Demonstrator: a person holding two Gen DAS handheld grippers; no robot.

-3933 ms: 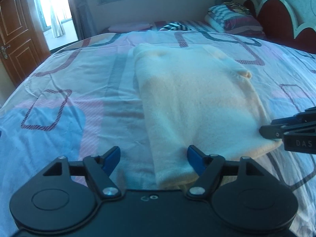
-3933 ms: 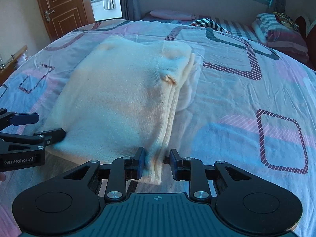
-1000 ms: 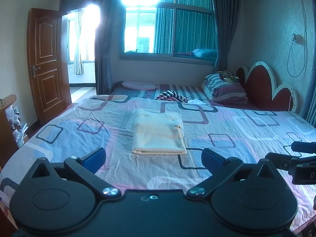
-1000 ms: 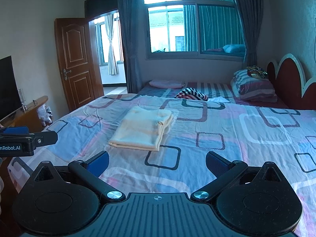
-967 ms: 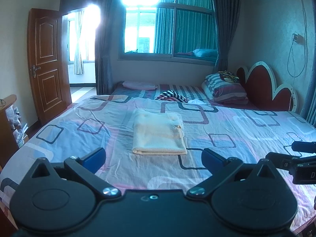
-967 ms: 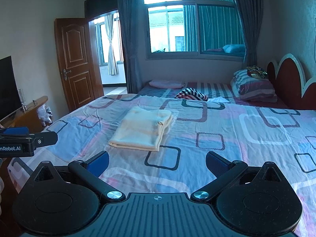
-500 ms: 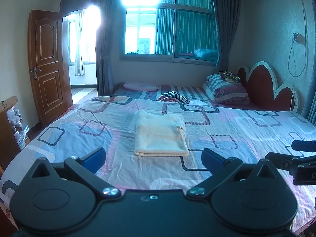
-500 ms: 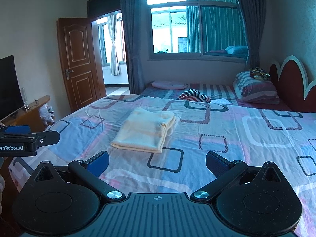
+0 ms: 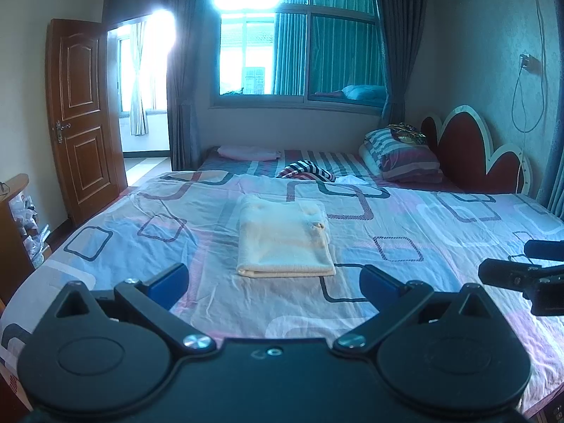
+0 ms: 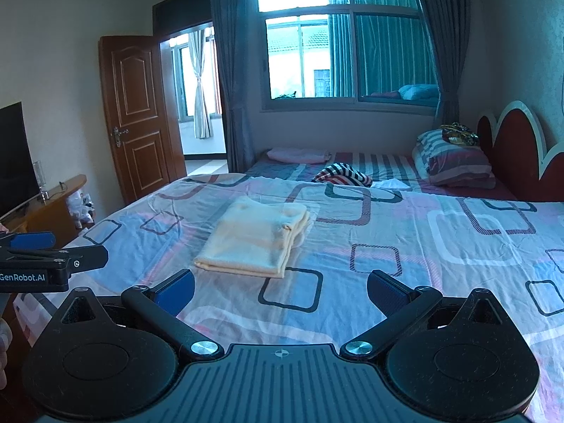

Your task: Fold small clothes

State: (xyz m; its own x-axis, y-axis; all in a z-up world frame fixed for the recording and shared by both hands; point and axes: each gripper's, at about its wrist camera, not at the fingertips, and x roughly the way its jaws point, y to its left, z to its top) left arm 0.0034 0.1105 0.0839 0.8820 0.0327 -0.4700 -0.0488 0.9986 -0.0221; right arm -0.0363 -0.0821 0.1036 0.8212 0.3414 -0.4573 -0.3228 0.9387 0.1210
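Both my grippers, left (image 9: 273, 282) & right (image 10: 280, 287), spread wide w/ nothing held, well off folded cream garment (image 9: 283, 243); bumping it would undo fold.

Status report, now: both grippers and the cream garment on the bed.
Left gripper open, empty. Right gripper open, empty. Cream garment folded flat on bedsheet, clear of both. Nothing in the way.

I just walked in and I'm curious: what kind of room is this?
A home bedroom, most likely: a large bed with a patterned sheet, striped pillows against a red headboard, and a folded cream garment lying on the sheet.
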